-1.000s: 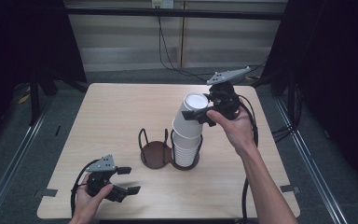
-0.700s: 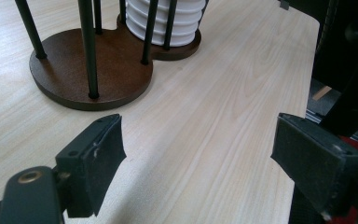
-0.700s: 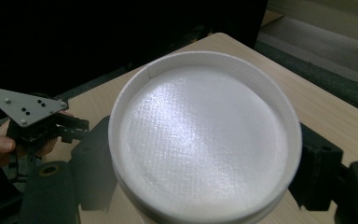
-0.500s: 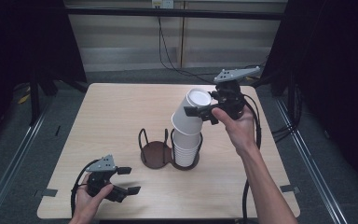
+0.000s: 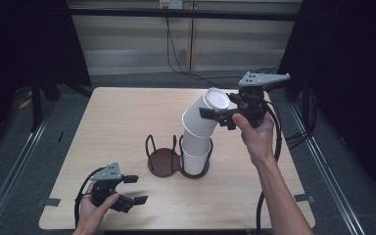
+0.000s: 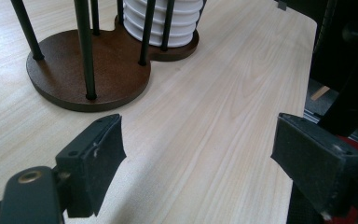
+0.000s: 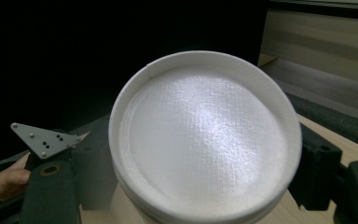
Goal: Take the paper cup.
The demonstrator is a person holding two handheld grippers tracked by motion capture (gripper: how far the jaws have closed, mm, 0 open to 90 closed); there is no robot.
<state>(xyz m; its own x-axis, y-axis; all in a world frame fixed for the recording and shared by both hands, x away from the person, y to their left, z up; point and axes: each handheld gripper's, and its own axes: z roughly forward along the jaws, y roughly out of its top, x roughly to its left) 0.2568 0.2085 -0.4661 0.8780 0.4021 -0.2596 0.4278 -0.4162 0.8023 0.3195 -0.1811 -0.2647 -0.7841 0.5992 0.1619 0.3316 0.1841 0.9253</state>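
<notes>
The right claw (image 5: 219,115), clamped on the top cup (image 5: 204,113), has tilted it off the stack (image 5: 195,157); separation begins. Left claw (image 5: 132,189) rests open.

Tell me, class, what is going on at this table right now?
A person works with a gripper in each hand. The right gripper has its jaws shut on the top cup of an upturned stack that stands in one ring of a dark holder; the cup is tilted, its rim not yet clear of the stack. The holder's other ring is empty. The left gripper rests open near the table's front edge, holding nothing.
</notes>
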